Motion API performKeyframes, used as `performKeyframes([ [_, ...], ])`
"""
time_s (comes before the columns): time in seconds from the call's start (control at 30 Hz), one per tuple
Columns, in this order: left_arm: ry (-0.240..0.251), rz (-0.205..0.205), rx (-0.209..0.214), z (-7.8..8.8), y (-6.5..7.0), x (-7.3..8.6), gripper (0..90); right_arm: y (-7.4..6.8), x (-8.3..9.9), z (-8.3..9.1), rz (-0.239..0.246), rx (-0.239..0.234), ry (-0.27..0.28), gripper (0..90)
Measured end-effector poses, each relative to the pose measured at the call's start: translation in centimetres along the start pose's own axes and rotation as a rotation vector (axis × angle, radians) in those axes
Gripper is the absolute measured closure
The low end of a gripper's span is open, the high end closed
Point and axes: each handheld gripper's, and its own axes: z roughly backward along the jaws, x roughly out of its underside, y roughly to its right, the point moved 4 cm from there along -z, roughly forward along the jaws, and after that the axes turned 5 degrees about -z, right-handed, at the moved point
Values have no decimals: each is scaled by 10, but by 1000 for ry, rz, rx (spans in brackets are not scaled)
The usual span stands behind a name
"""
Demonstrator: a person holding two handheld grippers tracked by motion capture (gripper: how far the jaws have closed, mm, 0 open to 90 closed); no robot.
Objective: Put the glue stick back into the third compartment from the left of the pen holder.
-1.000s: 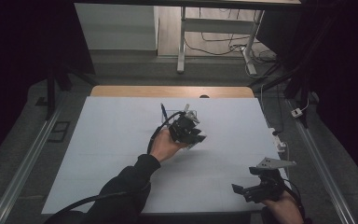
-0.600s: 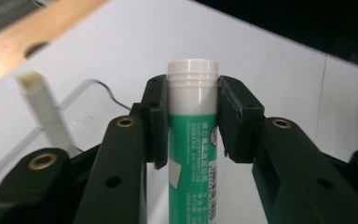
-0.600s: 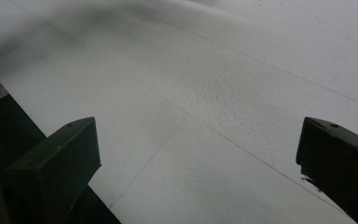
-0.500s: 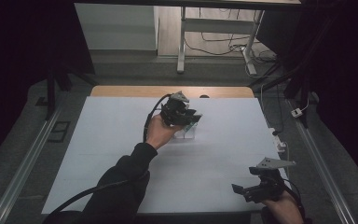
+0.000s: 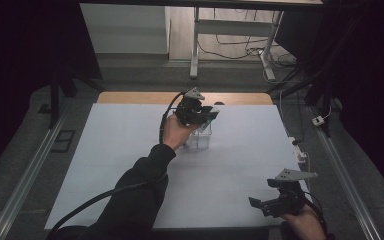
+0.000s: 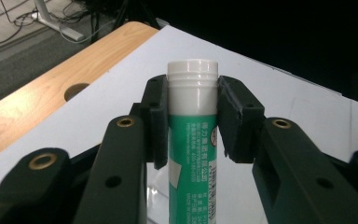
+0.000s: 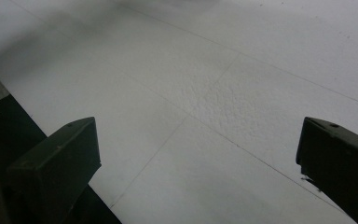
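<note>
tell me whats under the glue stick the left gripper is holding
The left gripper clamps the green glue stick upright below its white cap. In the high view a clear container sits on the white table beneath it. The stick's lower end is hidden.

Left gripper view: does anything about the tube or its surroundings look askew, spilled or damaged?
Nothing stands out. The green and white tube sits upright and centred in the left gripper, pads on both sides just below its intact white cap. In the high view a clear container stands upright below it on the white table, with no spill.
</note>
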Motion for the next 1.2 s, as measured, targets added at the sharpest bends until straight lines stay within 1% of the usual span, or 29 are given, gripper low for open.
performKeyframes([
  [0.17,8,-14,-15,-10,-4,3,645,0,0,0,-5,-7,3,0],
  [0.27,12,-14,-7,-15,-6,6,644,0,0,0,-5,-9,2,0],
  [0.43,-11,-36,-18,-22,-7,12,643,0,0,0,-5,-11,2,0],
  [0.6,-29,-47,-14,-24,-6,15,642,0,0,0,-4,-12,1,0],
  [0.77,-71,-62,-28,-26,-4,18,639,0,0,0,-3,-12,1,0],
  [0.83,-90,-60,-35,-26,-4,19,637,0,0,0,-3,-12,1,0],
  [0.97,-97,-47,-42,-24,-4,20,627,0,0,0,-2,-11,1,0],
  [1.1,-86,-29,-55,-20,-5,18,583,0,0,0,-1,-11,1,0],
  [1.13,-84,-28,-55,-18,-6,17,576,0,0,0,-2,-11,1,0],
  [1.2,-77,-9,-50,-15,-5,16,555,0,0,0,-1,-10,1,0],
])
